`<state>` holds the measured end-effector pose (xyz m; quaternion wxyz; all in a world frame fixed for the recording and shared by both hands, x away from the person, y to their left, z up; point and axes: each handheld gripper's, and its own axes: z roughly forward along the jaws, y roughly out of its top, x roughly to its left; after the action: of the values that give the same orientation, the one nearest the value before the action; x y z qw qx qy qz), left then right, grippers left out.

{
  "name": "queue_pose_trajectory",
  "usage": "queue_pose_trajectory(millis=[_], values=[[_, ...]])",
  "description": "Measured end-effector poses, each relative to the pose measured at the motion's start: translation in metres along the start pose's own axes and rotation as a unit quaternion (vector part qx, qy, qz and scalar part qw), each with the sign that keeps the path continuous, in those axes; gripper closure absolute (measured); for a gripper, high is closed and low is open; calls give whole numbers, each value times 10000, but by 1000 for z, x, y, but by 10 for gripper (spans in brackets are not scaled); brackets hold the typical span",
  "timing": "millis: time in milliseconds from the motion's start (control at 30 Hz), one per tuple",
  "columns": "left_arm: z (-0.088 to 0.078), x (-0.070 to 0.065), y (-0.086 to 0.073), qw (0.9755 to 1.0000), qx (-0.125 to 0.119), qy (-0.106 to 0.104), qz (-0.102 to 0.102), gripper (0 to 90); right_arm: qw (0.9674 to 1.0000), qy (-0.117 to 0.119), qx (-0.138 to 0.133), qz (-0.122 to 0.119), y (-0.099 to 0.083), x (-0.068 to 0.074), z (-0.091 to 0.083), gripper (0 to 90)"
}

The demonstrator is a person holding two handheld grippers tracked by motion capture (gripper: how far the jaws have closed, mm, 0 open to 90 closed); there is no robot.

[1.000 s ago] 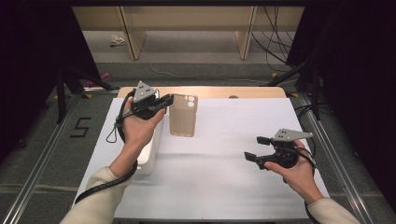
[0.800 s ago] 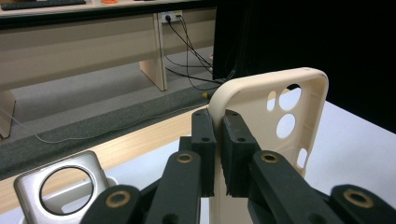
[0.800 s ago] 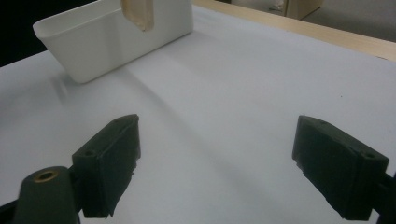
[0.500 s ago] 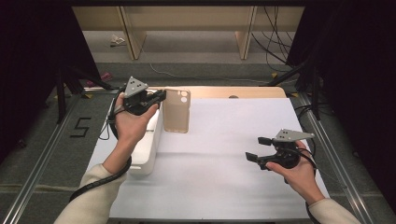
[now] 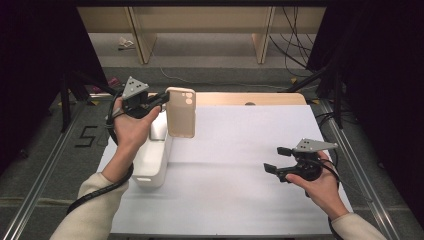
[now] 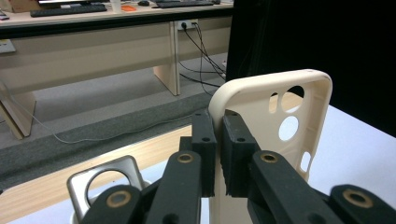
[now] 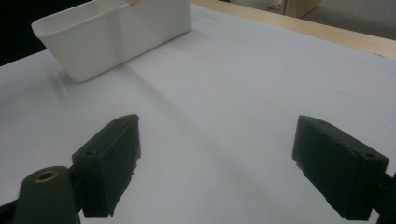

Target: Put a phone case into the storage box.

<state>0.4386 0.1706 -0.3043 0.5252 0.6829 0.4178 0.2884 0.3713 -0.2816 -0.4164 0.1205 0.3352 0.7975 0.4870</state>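
Phone case [image 5: 180, 112] first: cream, soft-looking, with camera cut-outs near its top end, and I have it lifted clear of the bench [image 5: 240, 150], upright, above the far-left part of the white surface. Going from big to small, that white bench top spreads wide beneath everything, with a strip of bare wood along its far edge. On its left side sits a white rectangular bin [image 5: 152, 162], and my left forearm crosses over it. In the left gripper view I see a silver phone stand with a ring [image 6: 105, 184] sitting low behind the jaws, near the bin's far end. My left tool [image 5: 161, 101] is clamped on the side rim of the case; in the left gripper view [image 6: 216, 154] the two black pads pinch that thin cream edge between them, the case rising beyond them. My right tool [image 5: 274, 160] hovers low over the right side of the bench, well apart from the case, jaws spread wide with nothing between them; in the right gripper view [image 7: 217, 163] bare white surface lies between the pads
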Motion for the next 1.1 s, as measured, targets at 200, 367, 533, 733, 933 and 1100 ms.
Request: queue_pose_trajectory(millis=[200,367,533,733,933,1100], values=[[-3,8,2,10000,-4,64,-26,843,10000,-8,-1,14,-1,-1,-1,162],[-5,14,2,9999,-10,102,-61,843,10000,-6,-4,12,-1,0,-1,162],[-8,19,4,9998,-20,170,-63,843,10000,-16,1,27,-1,-1,-2,162],[-11,27,4,9997,-8,251,-79,844,10000,-15,0,21,-2,-1,-3,162],[-13,35,4,9994,-2,339,-86,844,10000,-19,-4,31,-2,-1,-3,162],[-15,39,3,9992,-26,387,-78,844,10000,-6,1,21,-3,-1,-2,162]])
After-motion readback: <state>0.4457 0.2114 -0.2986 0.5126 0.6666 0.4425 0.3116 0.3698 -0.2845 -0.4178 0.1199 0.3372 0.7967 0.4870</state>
